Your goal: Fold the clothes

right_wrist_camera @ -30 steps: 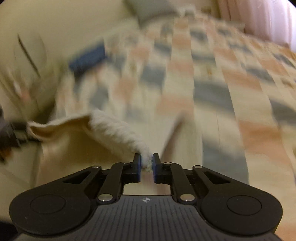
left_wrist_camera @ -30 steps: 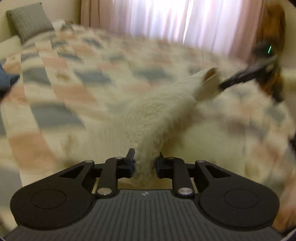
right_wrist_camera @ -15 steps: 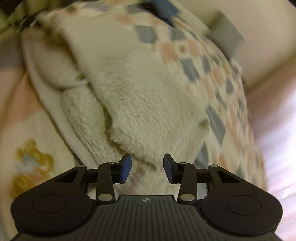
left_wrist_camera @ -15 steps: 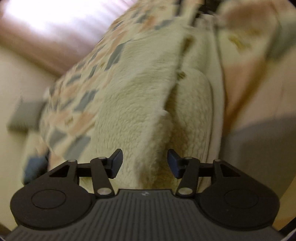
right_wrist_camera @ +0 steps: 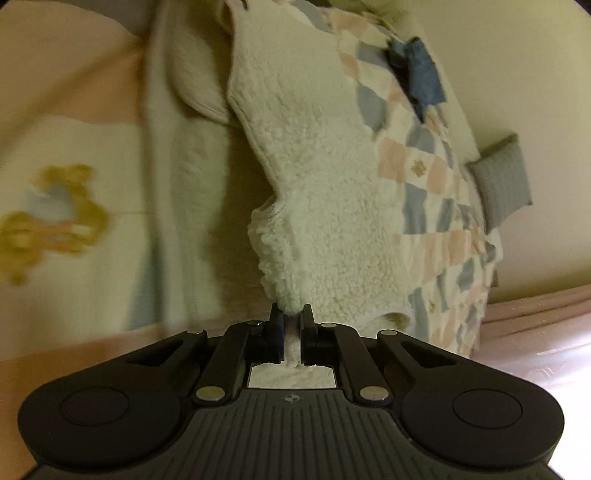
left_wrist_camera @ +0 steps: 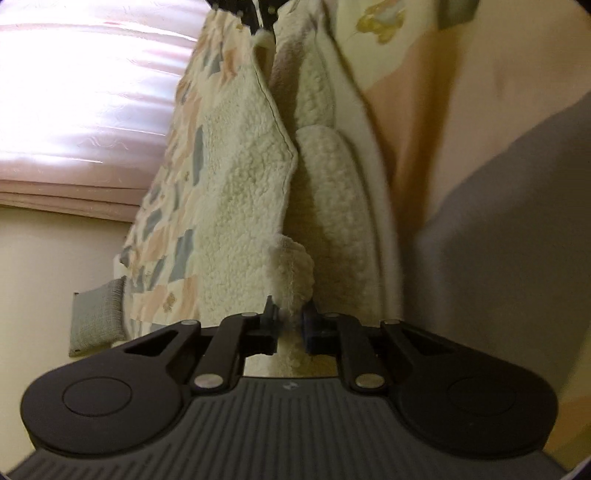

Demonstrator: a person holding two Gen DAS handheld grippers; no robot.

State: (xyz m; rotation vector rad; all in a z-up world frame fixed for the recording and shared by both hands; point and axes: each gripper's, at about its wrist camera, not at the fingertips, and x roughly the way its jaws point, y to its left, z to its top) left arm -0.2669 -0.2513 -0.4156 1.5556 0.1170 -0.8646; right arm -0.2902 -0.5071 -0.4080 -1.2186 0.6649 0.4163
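A cream fleece garment [left_wrist_camera: 240, 192] lies on a patchwork bedspread [left_wrist_camera: 424, 92], with one layer folded over another. My left gripper [left_wrist_camera: 290, 317] is shut on a bunched edge of the fleece right at its fingertips. In the right wrist view the same cream fleece garment [right_wrist_camera: 325, 177] stretches away from me, and my right gripper [right_wrist_camera: 291, 314] is shut on its near corner. At the far end of the fleece, at the top of the left wrist view, the dark tips of the other gripper [left_wrist_camera: 255, 11] pinch the cloth.
The patchwork bedspread [right_wrist_camera: 74, 122] of pink, blue and cream squares covers the bed. A grey cushion [right_wrist_camera: 498, 184] and a blue folded cloth [right_wrist_camera: 417, 70] lie near the wall. Pink curtains [left_wrist_camera: 85, 92] hang by the bright window.
Half a second ago both grippers stood open over the laid-down fleece. Now each has shut on an edge of it. A second ago both held the garment up in the air.
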